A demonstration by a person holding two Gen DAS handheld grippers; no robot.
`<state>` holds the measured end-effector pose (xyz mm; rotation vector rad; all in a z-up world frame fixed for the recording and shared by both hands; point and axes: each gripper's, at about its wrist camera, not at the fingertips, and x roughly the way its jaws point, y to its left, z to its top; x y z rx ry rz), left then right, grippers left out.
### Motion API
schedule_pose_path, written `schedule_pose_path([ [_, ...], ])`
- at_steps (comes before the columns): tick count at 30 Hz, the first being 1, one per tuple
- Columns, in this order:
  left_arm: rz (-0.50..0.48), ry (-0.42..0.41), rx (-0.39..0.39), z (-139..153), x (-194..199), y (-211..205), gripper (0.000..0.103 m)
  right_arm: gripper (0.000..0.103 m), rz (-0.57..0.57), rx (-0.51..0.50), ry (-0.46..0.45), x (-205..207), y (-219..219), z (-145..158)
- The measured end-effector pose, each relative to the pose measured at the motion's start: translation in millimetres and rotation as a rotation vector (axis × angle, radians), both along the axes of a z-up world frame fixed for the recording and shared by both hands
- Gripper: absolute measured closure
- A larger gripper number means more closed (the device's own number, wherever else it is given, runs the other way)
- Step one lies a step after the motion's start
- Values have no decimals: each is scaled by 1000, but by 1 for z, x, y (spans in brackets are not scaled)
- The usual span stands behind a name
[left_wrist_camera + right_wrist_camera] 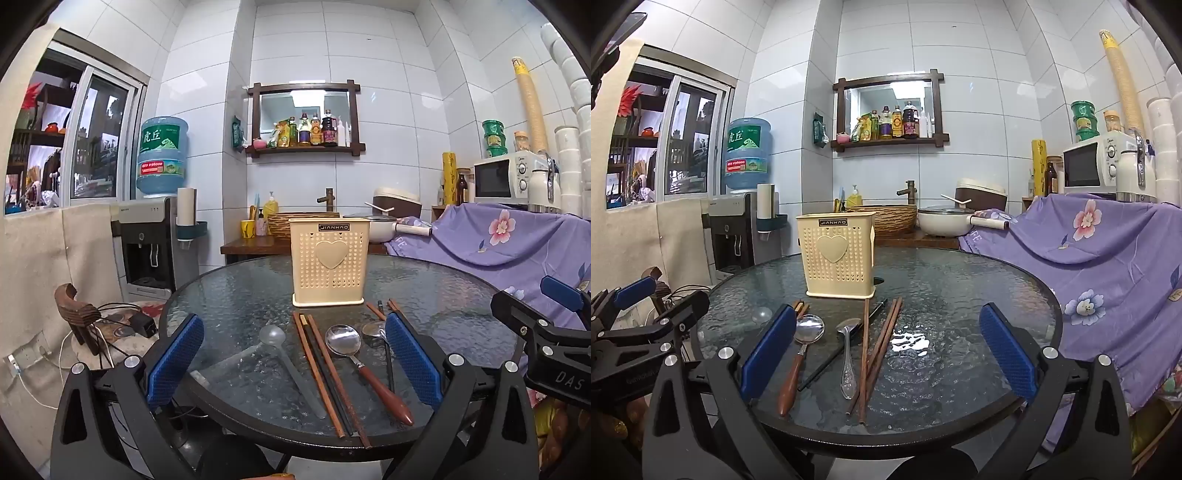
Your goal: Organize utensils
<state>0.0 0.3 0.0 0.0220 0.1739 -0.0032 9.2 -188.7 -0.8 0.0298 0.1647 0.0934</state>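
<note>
Both claws are spread wide and hold nothing. Ahead of the left claw, on the round glass desk, lie a clear plastic spoon, a wood-handled spoon and three chopsticks. The right claw faces a steel spoon and more chopsticks. Beyond them stands one cream utensil holder, upright.

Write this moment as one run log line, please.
phase: start | left gripper: jaws open, empty | right gripper: jaws open, empty | spoons, chopsticks: lying on glass table | cream holder: upright, no utensil seen inside
</note>
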Motion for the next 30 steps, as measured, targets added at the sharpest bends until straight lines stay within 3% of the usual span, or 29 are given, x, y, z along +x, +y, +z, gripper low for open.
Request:
schedule_pose_path([
  [30,-6,0,8,2,0,-1,6,5,-3,9,13,4,-3,0],
])
